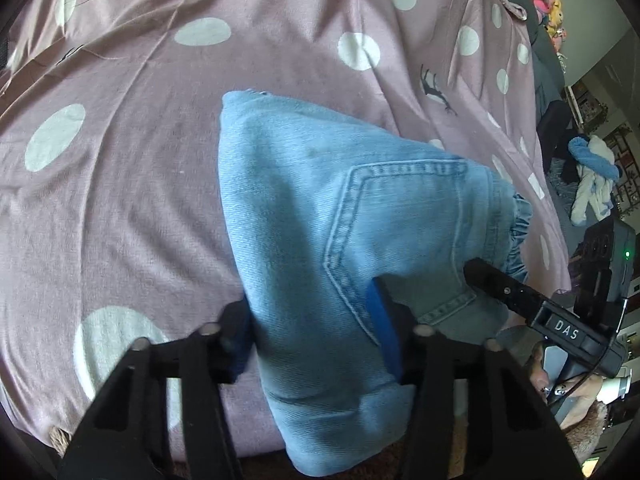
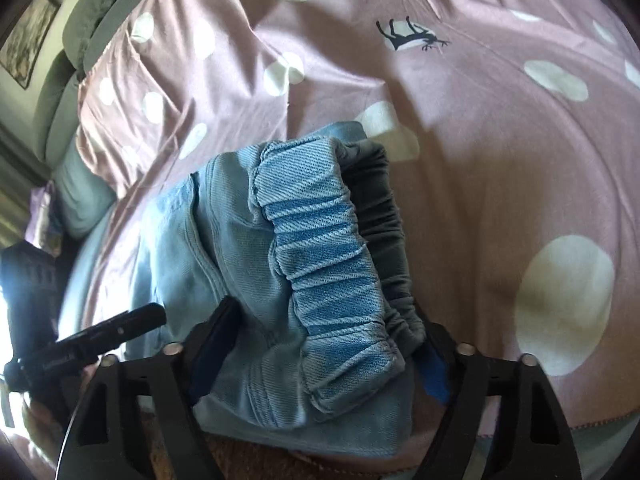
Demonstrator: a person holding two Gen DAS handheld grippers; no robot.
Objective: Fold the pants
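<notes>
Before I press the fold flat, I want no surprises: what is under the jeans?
Around the jeans only the pink dotted sheet shows, so they lie on it. Anything directly beneath the denim is covered and cannot be seen.

Light blue denim pants (image 1: 320, 208), folded compact, back pocket up, elastic waistband bunched, seemingly lifted at the near end
</notes>
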